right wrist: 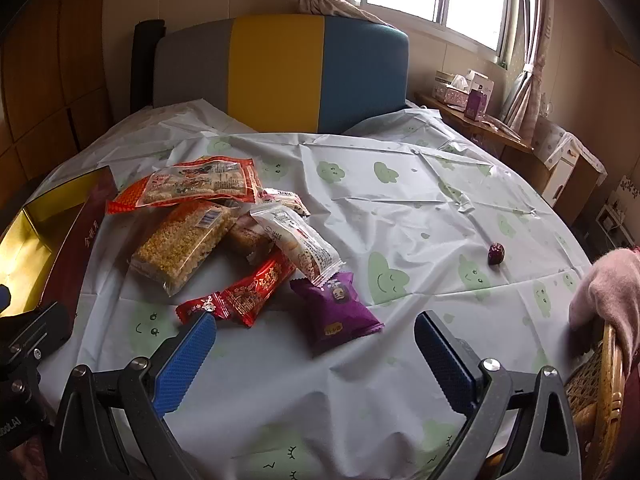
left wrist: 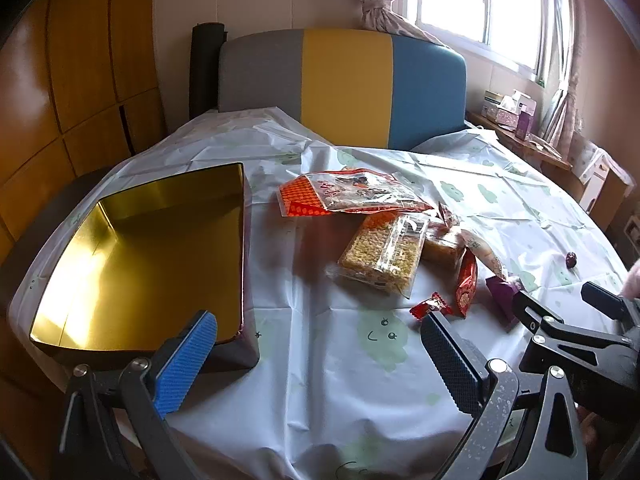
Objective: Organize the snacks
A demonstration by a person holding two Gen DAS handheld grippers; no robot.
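A pile of snack packets lies mid-table: an orange-red bag (right wrist: 192, 184), a clear pack of yellow puffed-rice bars (right wrist: 180, 244), a white packet (right wrist: 300, 244), a red packet (right wrist: 256, 284), a small red candy (right wrist: 200, 306) and a purple packet (right wrist: 340, 312). The rice-bar pack (left wrist: 382, 254) and orange-red bag (left wrist: 352, 192) also show in the left wrist view. An open gold-lined box (left wrist: 148, 256) stands at the left, empty. My left gripper (left wrist: 320, 352) is open and empty beside the box. My right gripper (right wrist: 316, 354) is open and empty just short of the purple packet.
A single red date (right wrist: 496, 253) lies apart on the right of the tablecloth (right wrist: 400, 208). A grey, yellow and blue chair back (right wrist: 280, 72) stands behind the table. A wicker chair with a pink cloth (right wrist: 608, 292) is at the right edge.
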